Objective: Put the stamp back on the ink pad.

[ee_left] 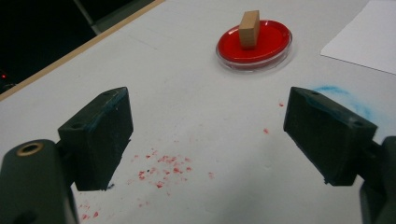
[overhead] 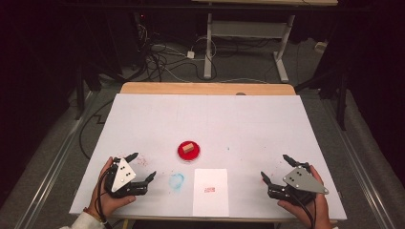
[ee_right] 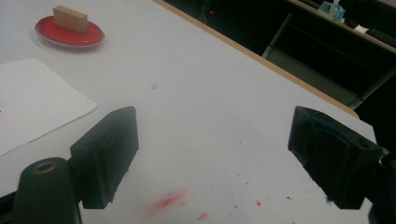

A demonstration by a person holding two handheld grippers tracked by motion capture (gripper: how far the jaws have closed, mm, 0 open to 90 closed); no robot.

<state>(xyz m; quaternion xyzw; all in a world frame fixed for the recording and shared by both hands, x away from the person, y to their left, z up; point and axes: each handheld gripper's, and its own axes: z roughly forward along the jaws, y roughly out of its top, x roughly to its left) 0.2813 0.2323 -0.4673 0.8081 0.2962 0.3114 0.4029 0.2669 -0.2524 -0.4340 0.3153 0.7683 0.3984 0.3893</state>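
A round red ink dish (overhead: 188, 151) sits near the table's middle with a small wooden stamp block (overhead: 188, 147) standing in it. The left gripper view has the dish (ee_left: 268, 46) and the block (ee_left: 249, 29) ahead of the jaws; the right gripper view has the dish (ee_right: 70, 33) and the block (ee_right: 70, 19) at far left. A white paper sheet (overhead: 210, 191) with a small red print (overhead: 209, 189) lies at the front edge. My left gripper (overhead: 142, 167) is open at front left, empty. At front right my right gripper (overhead: 275, 168) is open, holding nothing.
The white table top (overhead: 248, 119) carries a blue smudge (overhead: 176, 181) left of the paper and red ink specks (ee_left: 163, 168) near both grippers. A wooden strip (overhead: 208, 88) runs along the far edge. Cables and a desk frame (overhead: 248, 33) lie on the floor beyond.
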